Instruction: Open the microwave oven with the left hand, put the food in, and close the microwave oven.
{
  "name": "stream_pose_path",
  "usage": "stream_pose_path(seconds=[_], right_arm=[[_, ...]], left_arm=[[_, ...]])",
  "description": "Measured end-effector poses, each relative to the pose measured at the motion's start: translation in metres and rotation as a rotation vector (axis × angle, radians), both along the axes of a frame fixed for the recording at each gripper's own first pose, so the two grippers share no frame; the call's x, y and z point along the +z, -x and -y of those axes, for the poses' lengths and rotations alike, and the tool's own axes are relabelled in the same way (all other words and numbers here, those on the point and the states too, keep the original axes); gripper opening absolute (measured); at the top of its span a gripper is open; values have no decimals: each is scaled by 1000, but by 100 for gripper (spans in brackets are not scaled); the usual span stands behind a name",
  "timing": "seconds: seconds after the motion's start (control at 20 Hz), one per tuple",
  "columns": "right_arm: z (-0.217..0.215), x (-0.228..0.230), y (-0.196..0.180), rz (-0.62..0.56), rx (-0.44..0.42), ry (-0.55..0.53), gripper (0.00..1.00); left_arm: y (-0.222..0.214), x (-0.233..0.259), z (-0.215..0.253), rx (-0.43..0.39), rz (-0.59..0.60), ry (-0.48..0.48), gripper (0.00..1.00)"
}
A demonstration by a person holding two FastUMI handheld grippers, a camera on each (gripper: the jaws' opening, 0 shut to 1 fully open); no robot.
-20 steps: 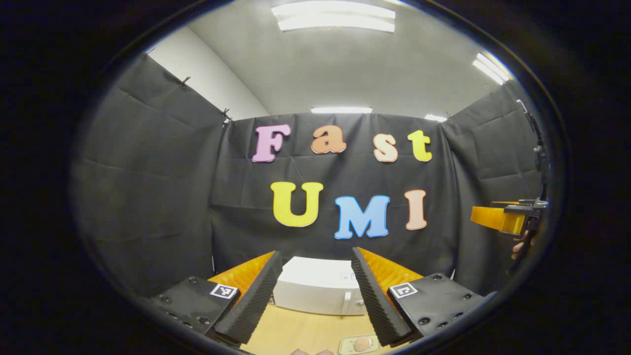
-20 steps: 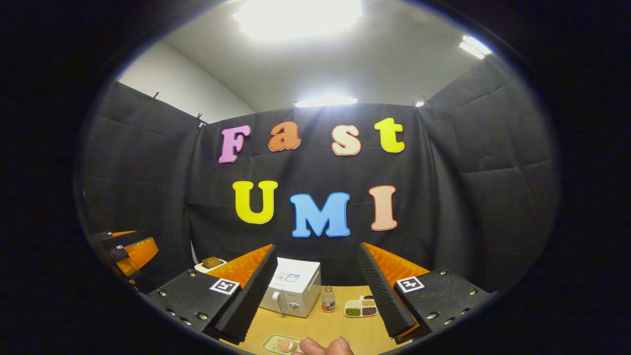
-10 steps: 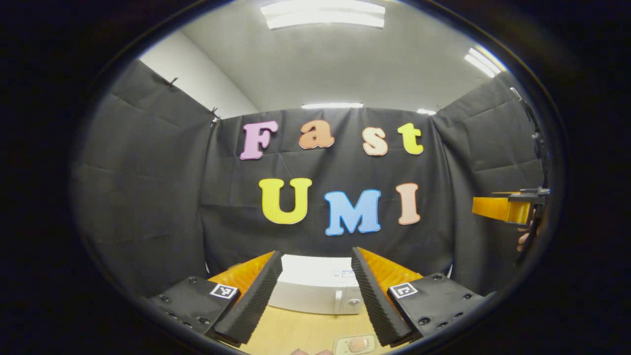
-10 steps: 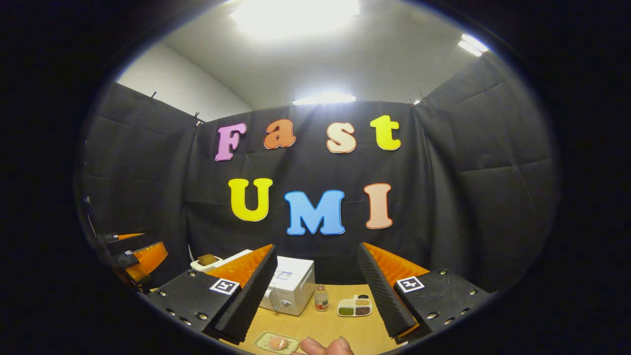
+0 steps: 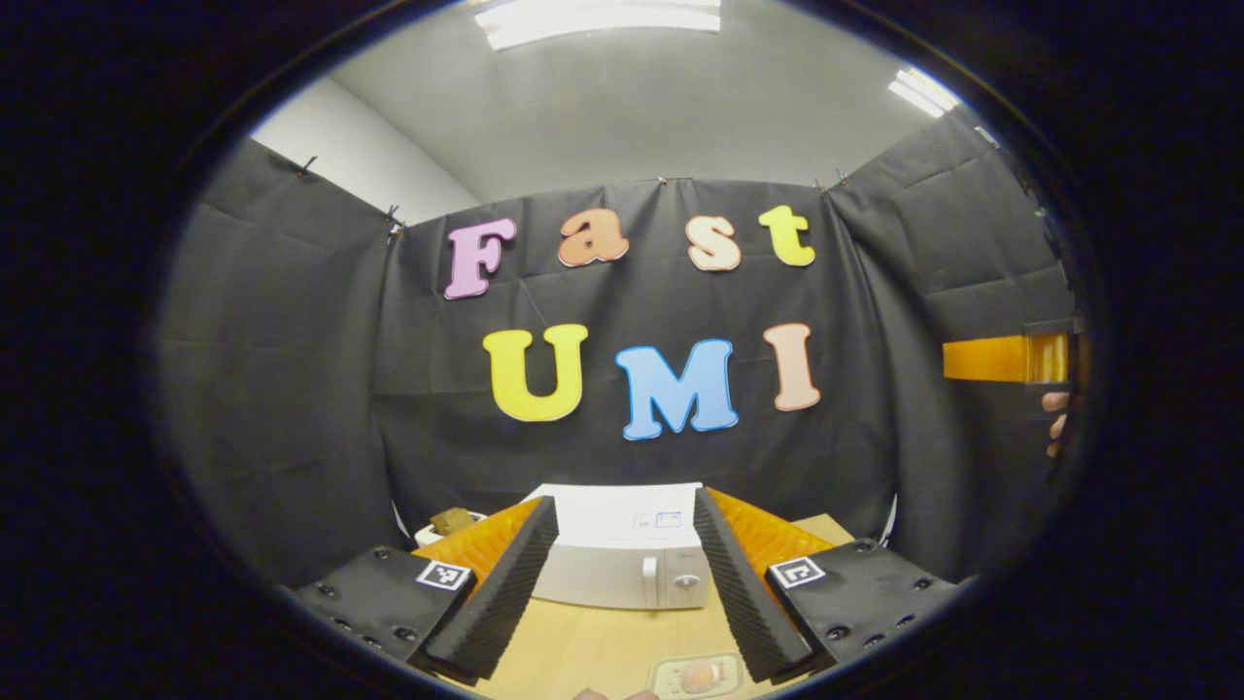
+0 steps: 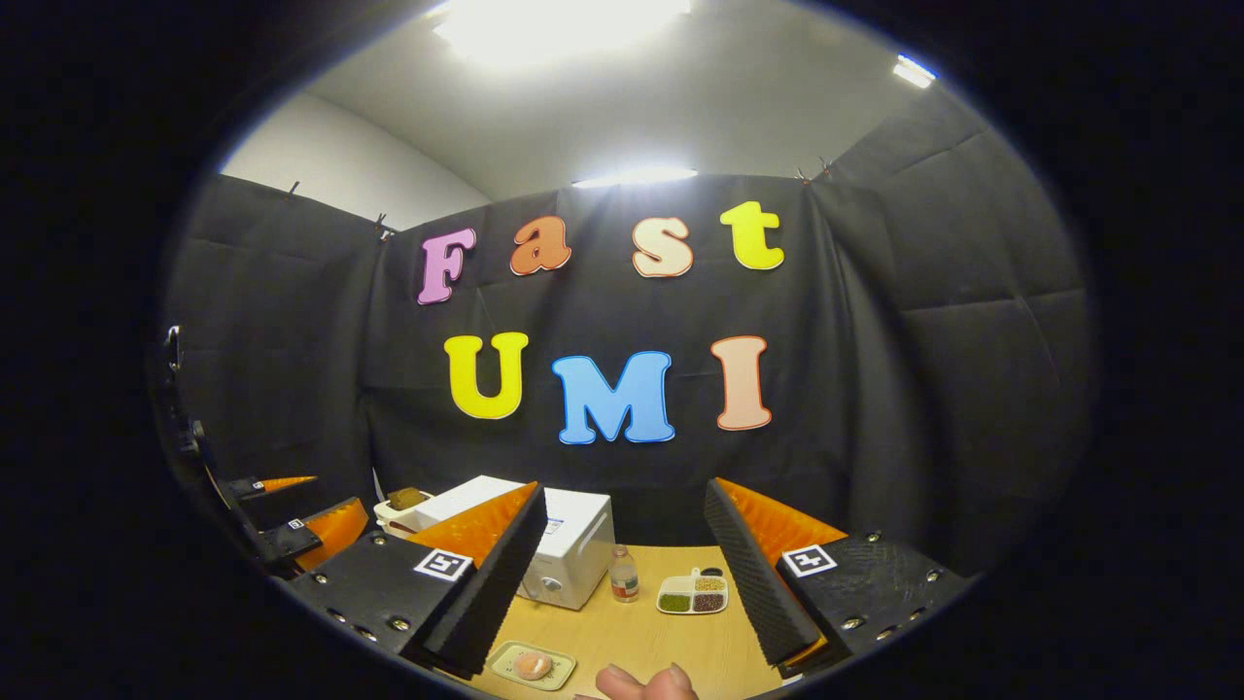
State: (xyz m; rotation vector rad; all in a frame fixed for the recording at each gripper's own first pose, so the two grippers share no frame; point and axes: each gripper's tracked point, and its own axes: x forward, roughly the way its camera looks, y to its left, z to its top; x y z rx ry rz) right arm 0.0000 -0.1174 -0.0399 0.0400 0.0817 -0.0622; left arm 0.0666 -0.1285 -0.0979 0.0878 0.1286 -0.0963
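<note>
A white microwave (image 5: 612, 569) stands with its door closed at the back of the wooden table (image 5: 583, 651); in the right gripper view the microwave (image 6: 573, 544) sits left of centre. The food, a small pinkish round piece on a pale plate (image 5: 695, 675), lies near the table's front edge; the right gripper view has this plate (image 6: 531, 665) low down. My left gripper (image 5: 624, 500) is open and empty, held above the table and facing the microwave. My right gripper (image 6: 625, 488) is also open and empty. The left gripper (image 6: 311, 520) appears at that view's far left.
A small bottle (image 6: 623, 576) and a divided dish of beans (image 6: 692, 593) stand right of the microwave. A bowl with something brown (image 6: 403, 501) sits to its left. A fingertip (image 6: 646, 682) pokes in at the bottom. The right gripper (image 5: 1001, 358) is at the far right.
Both views have tipped downward, so more of the table and the microwave's front shows. Both grippers stay open and empty.
</note>
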Motion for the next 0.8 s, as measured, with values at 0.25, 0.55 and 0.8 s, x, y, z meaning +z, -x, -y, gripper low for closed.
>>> stream_pose_path(seconds=[0.25, 0.55, 0.8], right_arm=[[1, -4, -21, -38, -97, 39, 100], [-9, -17, -28, -96, -190, 82, 100], [-14, -29, -25, -151, -274, 150, 100]], left_arm=[[-45, -26, 10, -81, -20, 57, 94], [-90, -82, -8, -149, -63, 71, 94], [-121, -135, -11, -195, -98, 72, 94]])
